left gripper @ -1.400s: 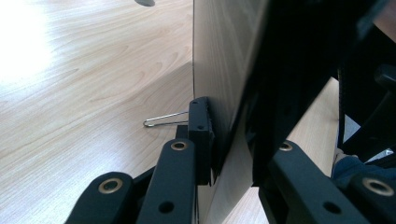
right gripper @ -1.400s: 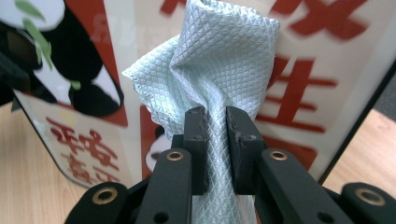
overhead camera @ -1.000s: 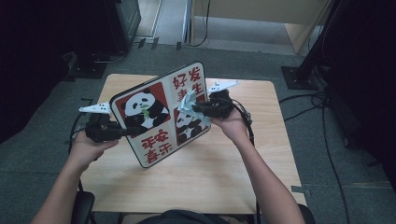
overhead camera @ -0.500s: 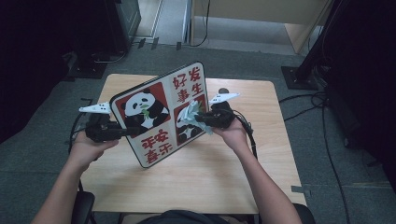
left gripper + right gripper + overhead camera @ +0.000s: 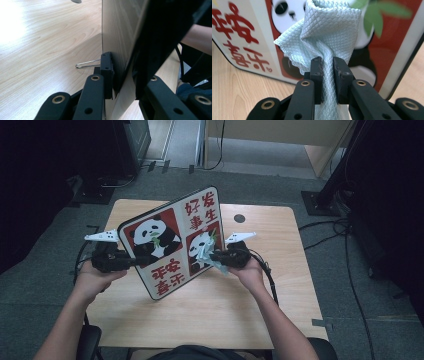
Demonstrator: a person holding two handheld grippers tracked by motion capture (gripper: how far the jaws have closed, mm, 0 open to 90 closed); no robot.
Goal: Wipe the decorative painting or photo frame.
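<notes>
above the table [image 5: 215, 320], left gripper [image 5: 131, 261] clamped on tilted panda board [image 5: 172, 240], right gripper [image 5: 216, 257] pinching cloth [image 5: 329, 32] against its face; could twist loose under harder wiping.

My black jaws pinch a pale blue cloth [image 5: 329, 32] with a fine diamond weave. The board [image 5: 172, 240] I hold shows black-and-white pandas on red panels, green bamboo leaves, red characters on cream and a black rim. The surface [image 5: 225, 310] is light wood grain.
</notes>
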